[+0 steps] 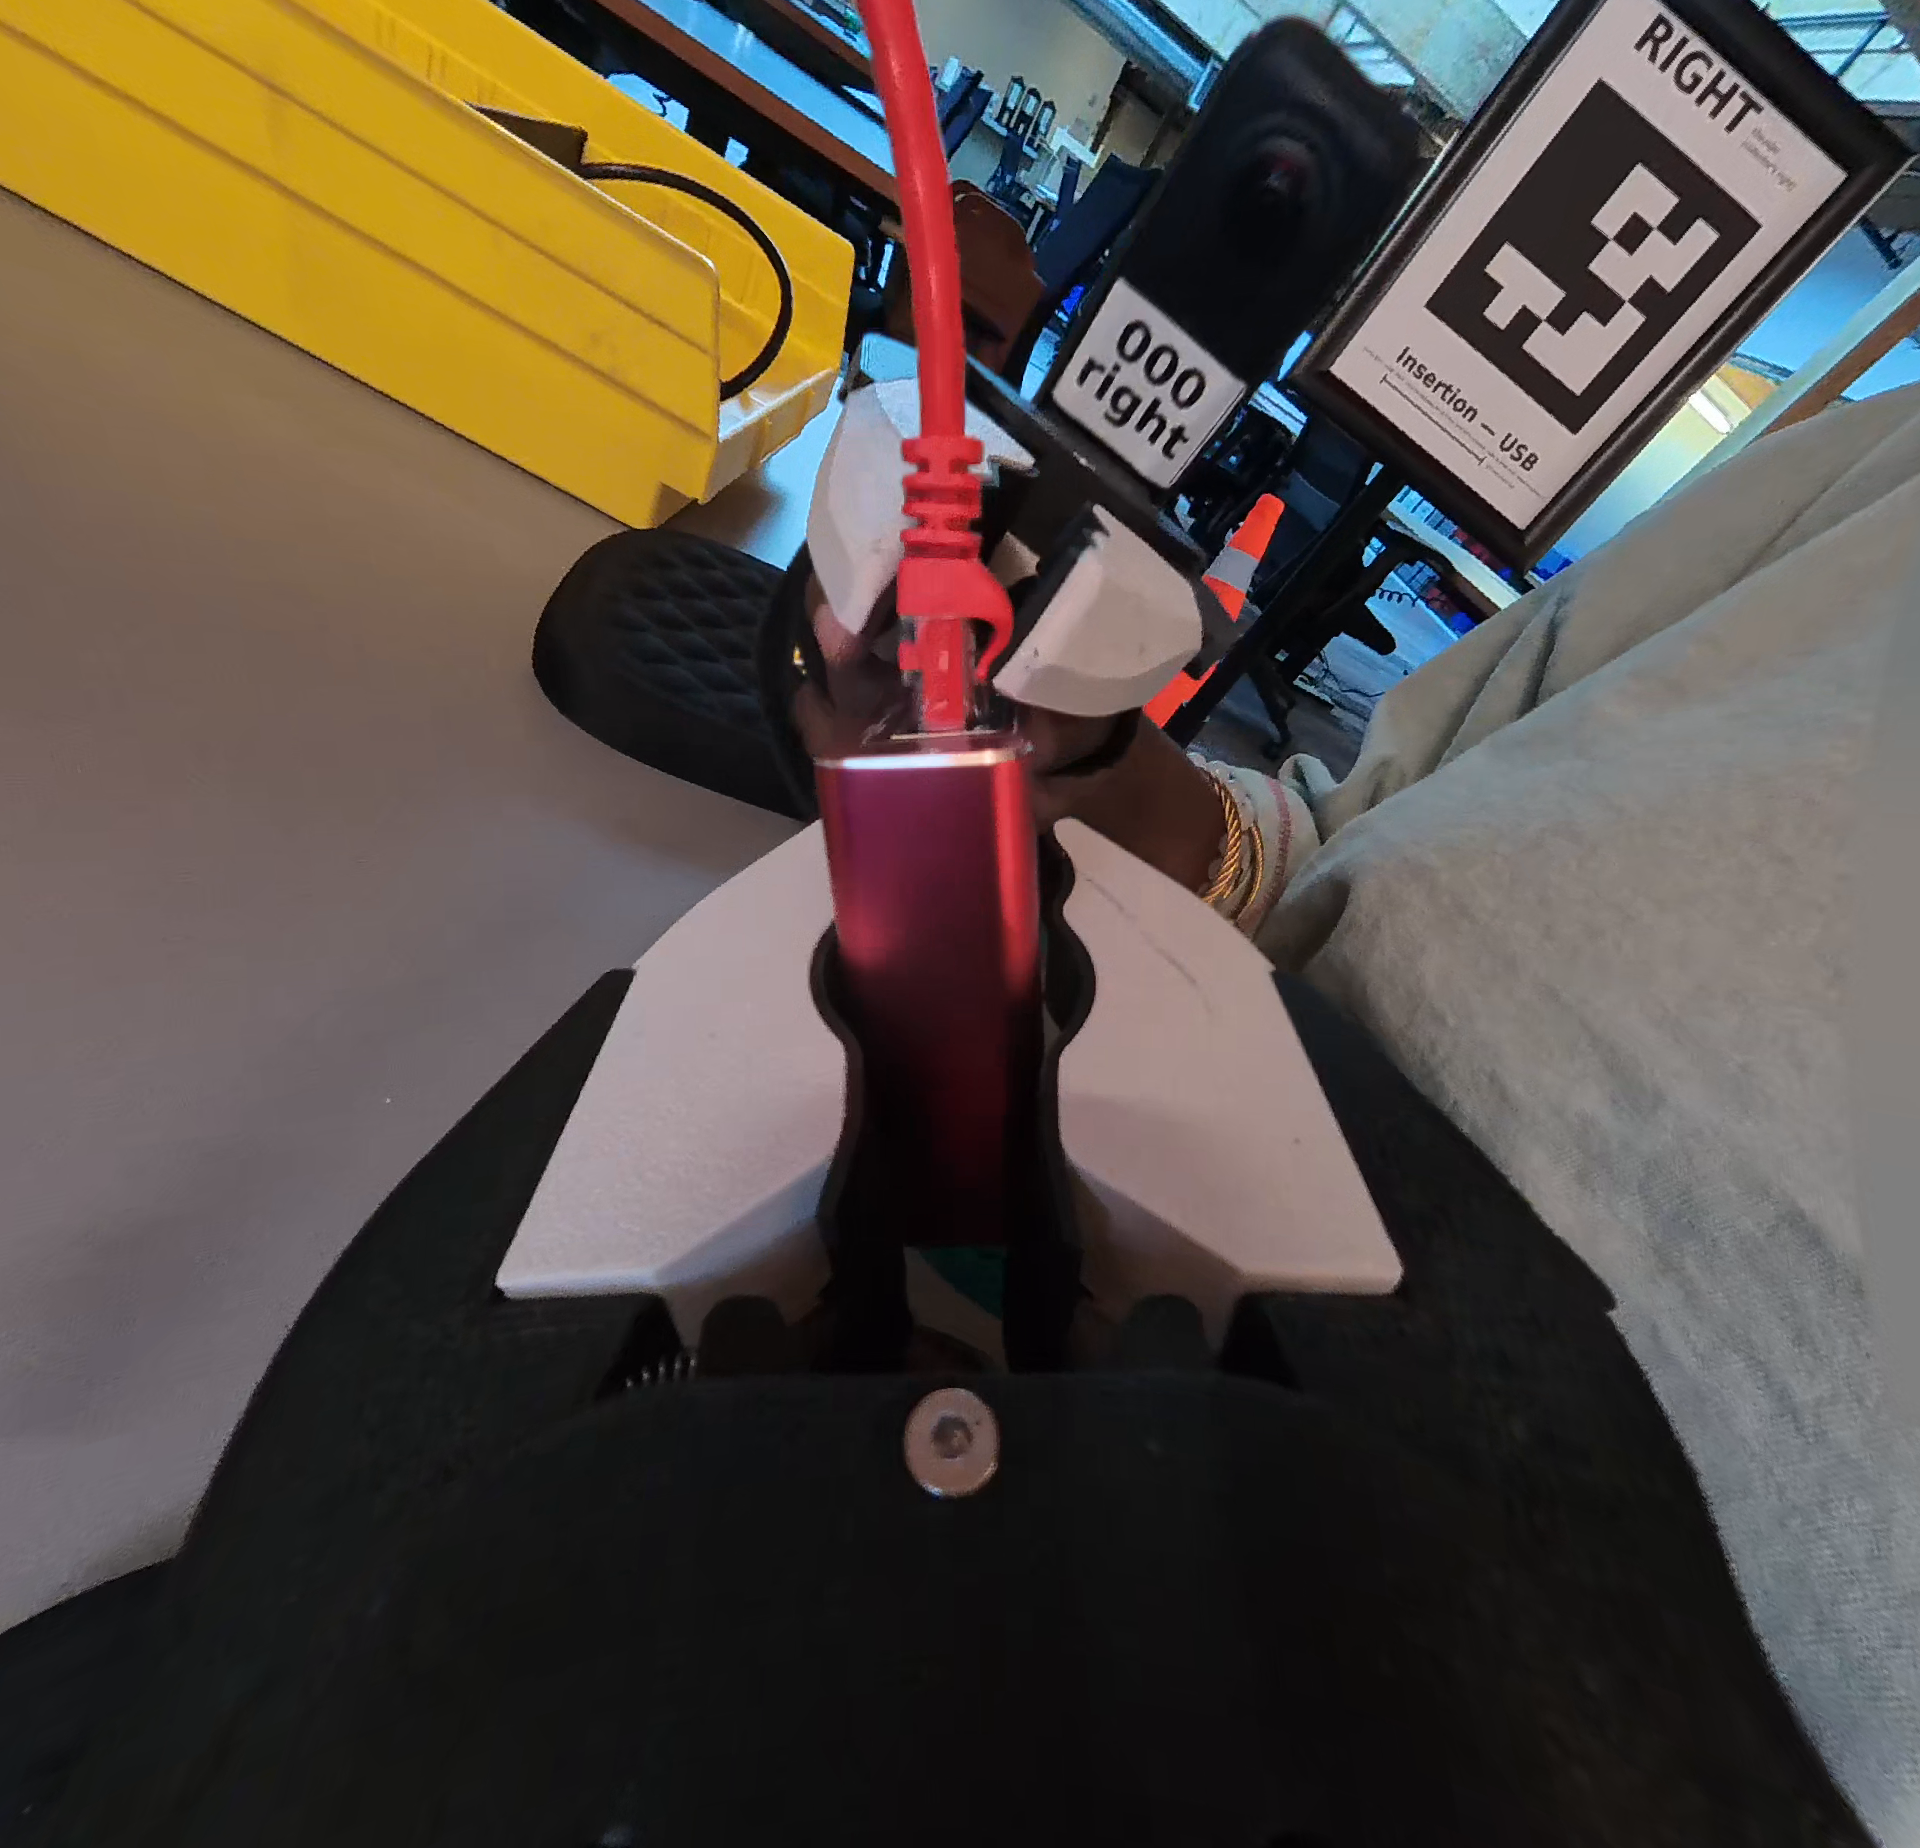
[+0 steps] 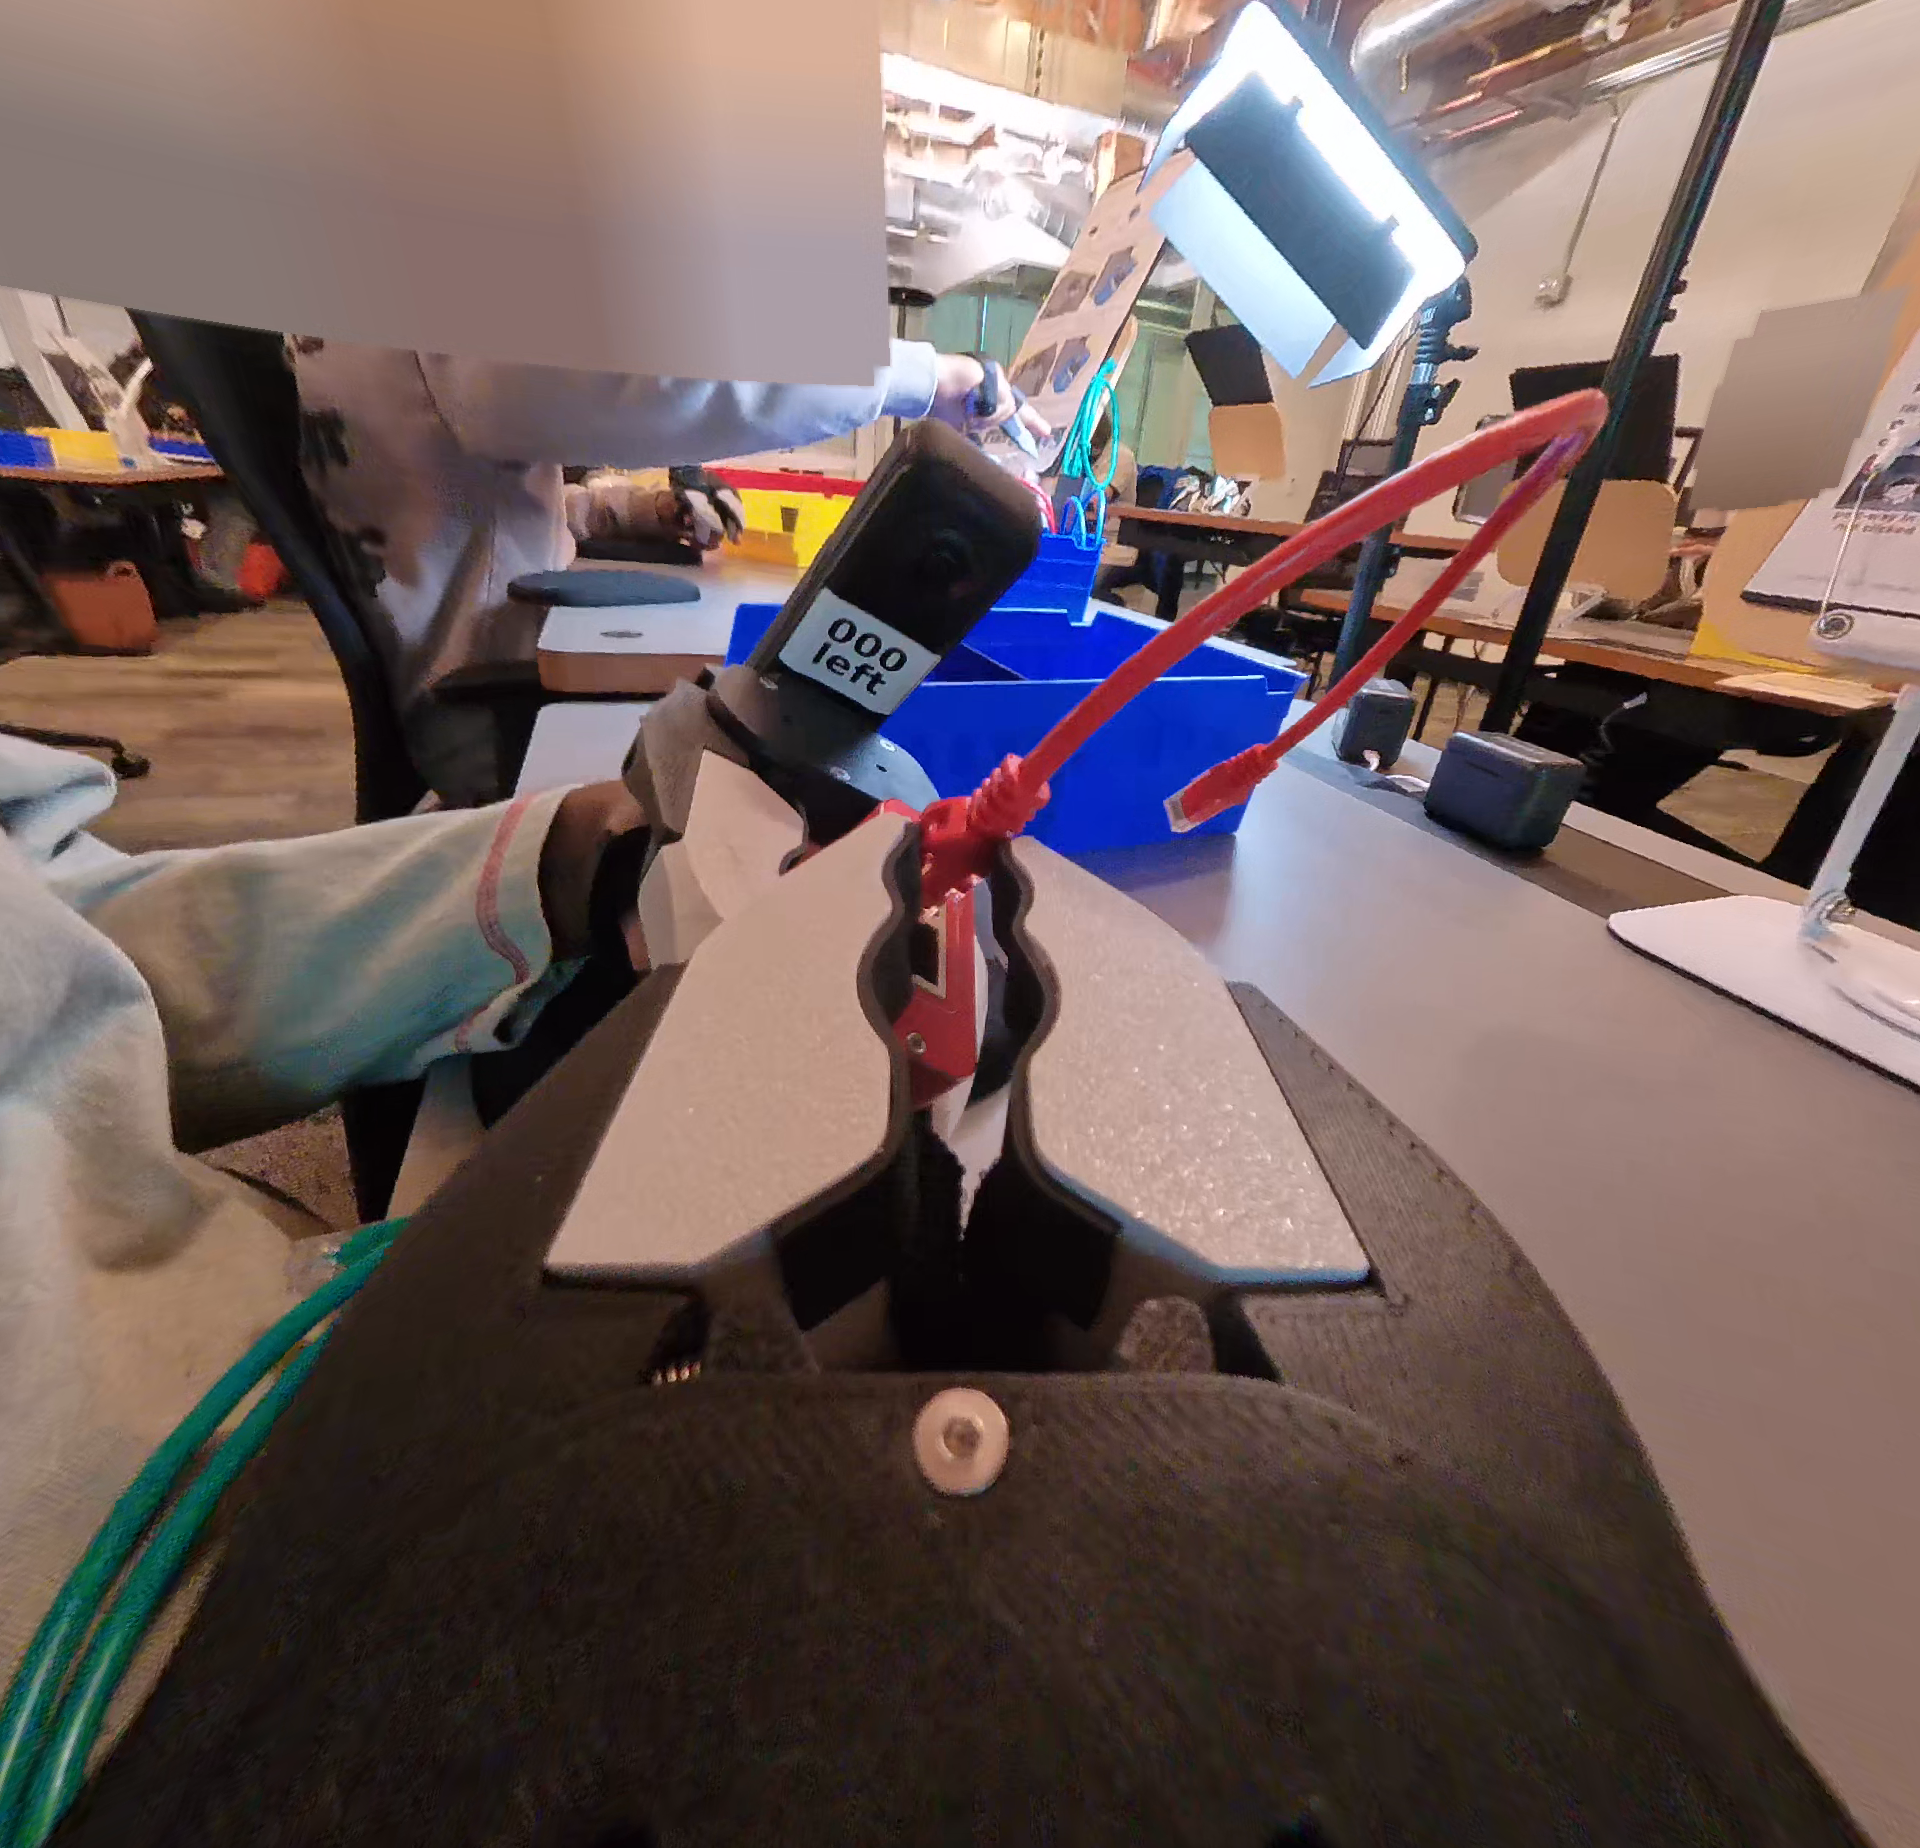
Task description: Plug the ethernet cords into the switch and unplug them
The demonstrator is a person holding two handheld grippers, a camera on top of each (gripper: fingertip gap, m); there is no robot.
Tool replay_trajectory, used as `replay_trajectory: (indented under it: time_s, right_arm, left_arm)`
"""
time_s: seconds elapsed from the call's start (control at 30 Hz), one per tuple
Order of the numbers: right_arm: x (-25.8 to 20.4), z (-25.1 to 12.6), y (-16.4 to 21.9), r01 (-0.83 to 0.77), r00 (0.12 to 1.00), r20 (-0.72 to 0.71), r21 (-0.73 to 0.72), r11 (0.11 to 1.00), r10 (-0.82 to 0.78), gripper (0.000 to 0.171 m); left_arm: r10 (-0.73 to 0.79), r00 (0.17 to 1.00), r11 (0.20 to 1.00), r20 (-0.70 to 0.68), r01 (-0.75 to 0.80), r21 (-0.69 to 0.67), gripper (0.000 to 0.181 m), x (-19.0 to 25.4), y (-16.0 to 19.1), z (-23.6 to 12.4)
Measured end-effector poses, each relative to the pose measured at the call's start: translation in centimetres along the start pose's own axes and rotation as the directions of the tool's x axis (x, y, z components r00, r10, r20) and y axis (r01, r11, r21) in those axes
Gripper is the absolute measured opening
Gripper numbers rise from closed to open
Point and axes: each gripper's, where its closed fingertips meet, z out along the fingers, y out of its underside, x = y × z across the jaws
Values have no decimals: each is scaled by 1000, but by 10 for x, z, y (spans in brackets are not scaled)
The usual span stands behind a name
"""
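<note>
My left gripper [image 1: 935,868] is shut on a dark red metal switch [image 1: 930,967] that stands upright between its fingers. A red ethernet cord [image 1: 914,188] hangs down to it. The cord's plug [image 1: 940,603] meets the switch's top end; I cannot tell how deep it sits. My right gripper [image 2: 961,853] is shut on that red plug [image 2: 956,842]; it also shows in the left wrist view [image 1: 956,603]. The cord [image 2: 1351,510] arcs up to the right, and its free plug [image 2: 1210,796] hangs above the grey table [image 2: 1455,1019].
A yellow bin [image 1: 364,188] and a black round pad [image 1: 665,645] lie on the table to the left. A blue bin [image 2: 1122,738], two small dark boxes [image 2: 1501,785] and a white stand base [image 2: 1766,967] are on the right. Green cords [image 2: 156,1466] trail at lower left. The grippers' ends are close to 6 cm from one another.
</note>
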Motion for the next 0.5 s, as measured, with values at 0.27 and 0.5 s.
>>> replay_trajectory:
  time_s: [0.27, 0.5]
  right_arm:
    - [1, 2, -7, 41, 998, -52, 24, 999, -39, 13]
    - [23, -16, -42, -18, 982, -176, 235, 972, 61, 12]
  left_arm:
    - [-7, 1000, 999, -27, 8, 39, 31, 4, -6, -2]
    - [5, 998, 1000, -65, -5, 6, 30, 12, 1, -3]
